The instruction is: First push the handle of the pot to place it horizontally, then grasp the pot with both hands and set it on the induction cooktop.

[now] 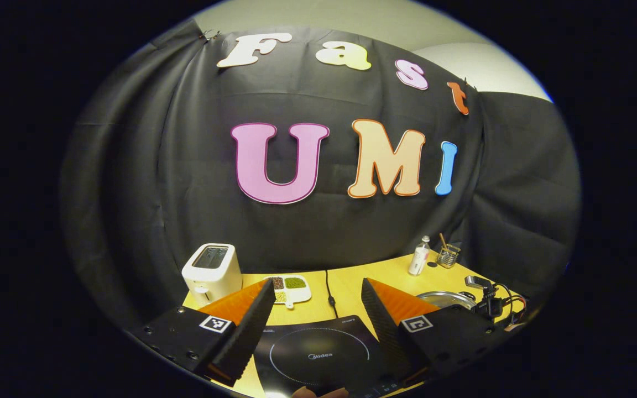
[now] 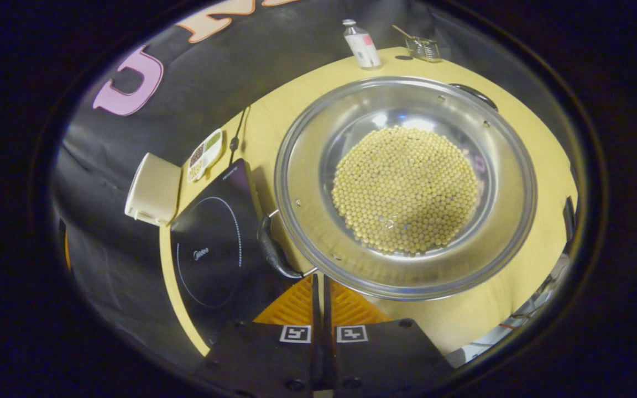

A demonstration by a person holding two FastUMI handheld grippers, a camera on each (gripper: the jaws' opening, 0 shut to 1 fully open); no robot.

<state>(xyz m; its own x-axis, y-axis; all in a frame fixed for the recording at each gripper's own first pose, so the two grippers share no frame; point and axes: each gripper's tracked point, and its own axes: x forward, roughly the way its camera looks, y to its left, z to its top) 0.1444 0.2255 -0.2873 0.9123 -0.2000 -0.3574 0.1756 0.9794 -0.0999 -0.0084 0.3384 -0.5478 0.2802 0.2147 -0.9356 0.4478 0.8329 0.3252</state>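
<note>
- Black induction cooktop (image 1: 318, 354) has "Midea" written in its ring, low at 6 o'clock in the left gripper view.
- Left gripper (image 1: 316, 309) has its fingers wide apart, holding nothing.
- Right gripper (image 2: 318, 290) has its fingers pressed together, just below the pot's handle (image 2: 271, 249).
- Shiny pot (image 2: 407, 185) of yellow beans (image 2: 405, 189) sits on the yellow table (image 2: 274, 119), beside the cooktop.
- White toaster (image 1: 212, 271), bean dish (image 1: 291, 287) and bottle (image 1: 419, 257) stand at the back.

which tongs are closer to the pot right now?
Right. The right tongs sit shut just at the pot rim by its handle; the left tongs hover open over the cooktop, pot off to their right.
</note>
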